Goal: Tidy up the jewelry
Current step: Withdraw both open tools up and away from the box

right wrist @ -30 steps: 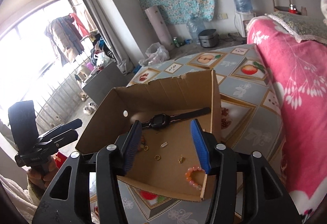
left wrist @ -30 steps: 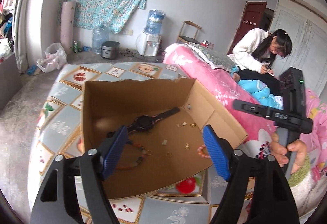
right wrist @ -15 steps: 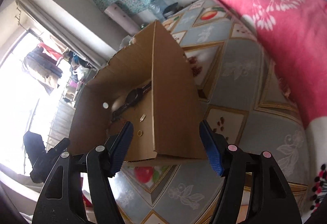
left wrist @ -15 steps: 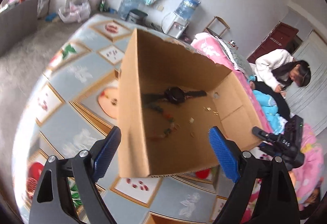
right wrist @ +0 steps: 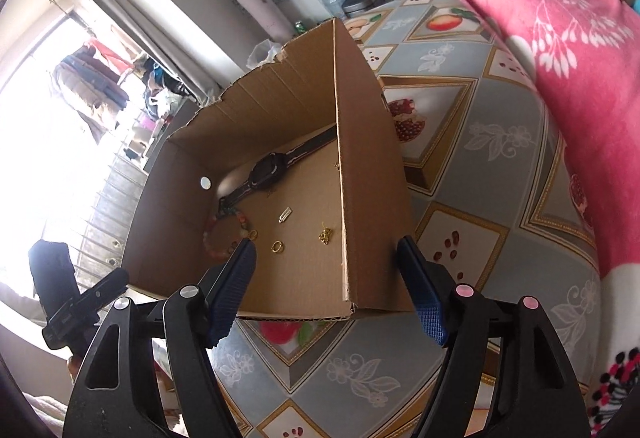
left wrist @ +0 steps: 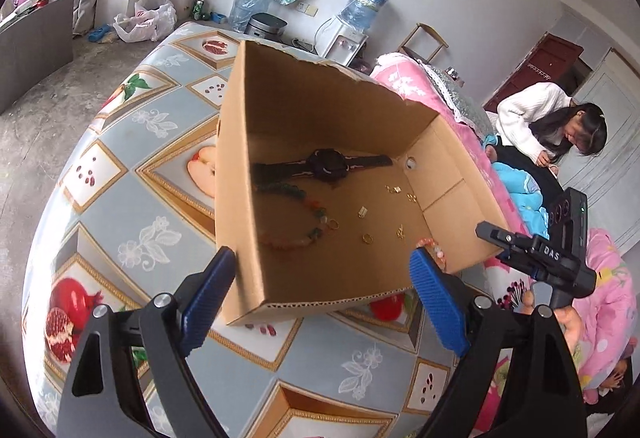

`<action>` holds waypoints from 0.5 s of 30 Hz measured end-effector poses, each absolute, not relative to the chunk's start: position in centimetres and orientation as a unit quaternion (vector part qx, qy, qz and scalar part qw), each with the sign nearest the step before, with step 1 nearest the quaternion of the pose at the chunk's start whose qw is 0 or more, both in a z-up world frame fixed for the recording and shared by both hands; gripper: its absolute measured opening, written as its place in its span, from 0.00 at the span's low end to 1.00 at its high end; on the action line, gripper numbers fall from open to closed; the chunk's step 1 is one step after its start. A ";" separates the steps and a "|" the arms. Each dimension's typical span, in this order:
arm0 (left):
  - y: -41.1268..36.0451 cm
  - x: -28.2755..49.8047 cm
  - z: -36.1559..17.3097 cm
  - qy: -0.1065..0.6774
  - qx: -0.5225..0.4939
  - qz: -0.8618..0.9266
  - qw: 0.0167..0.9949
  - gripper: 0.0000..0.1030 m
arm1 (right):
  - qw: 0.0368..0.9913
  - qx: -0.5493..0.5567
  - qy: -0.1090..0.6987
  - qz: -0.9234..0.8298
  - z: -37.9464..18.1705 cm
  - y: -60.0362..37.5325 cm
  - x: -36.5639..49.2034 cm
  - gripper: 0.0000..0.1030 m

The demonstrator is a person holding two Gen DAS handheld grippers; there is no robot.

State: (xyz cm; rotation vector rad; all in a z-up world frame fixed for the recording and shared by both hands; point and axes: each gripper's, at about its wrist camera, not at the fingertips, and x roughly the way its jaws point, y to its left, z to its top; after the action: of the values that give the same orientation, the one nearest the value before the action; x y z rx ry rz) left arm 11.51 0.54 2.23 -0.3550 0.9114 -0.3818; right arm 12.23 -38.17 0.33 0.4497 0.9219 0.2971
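Cardboard box fills my left wrist view, open-topped on the fruit-patterned counter; my left gripper has its jaws spread wide, just opened further, straddling the near wall with nothing pressed; inside lie a black watch, a bead bracelet and small gold rings. From the right wrist, my right gripper also stands wide, jaws just opening, empty, around the near corner of the box; the watch lies along the far wall.
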 end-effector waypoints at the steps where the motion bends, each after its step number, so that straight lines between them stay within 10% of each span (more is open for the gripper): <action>1: 0.6 11.1 2.2 0.436 -0.169 -0.184 0.865 0.83 | 0.861 0.213 0.439 0.143 0.3 -38.2 12.2 0.68; 15: 1.5 6.0 3.5 0.407 -0.138 -0.143 0.892 0.83 | 0.866 0.204 0.433 0.147 0.1 -36.7 9.2 0.68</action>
State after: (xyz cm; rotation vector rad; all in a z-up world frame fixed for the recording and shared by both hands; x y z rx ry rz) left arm 5.96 1.51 3.46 -0.2863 0.8438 -0.2976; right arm 9.24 -36.73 0.06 0.4270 0.9069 0.3073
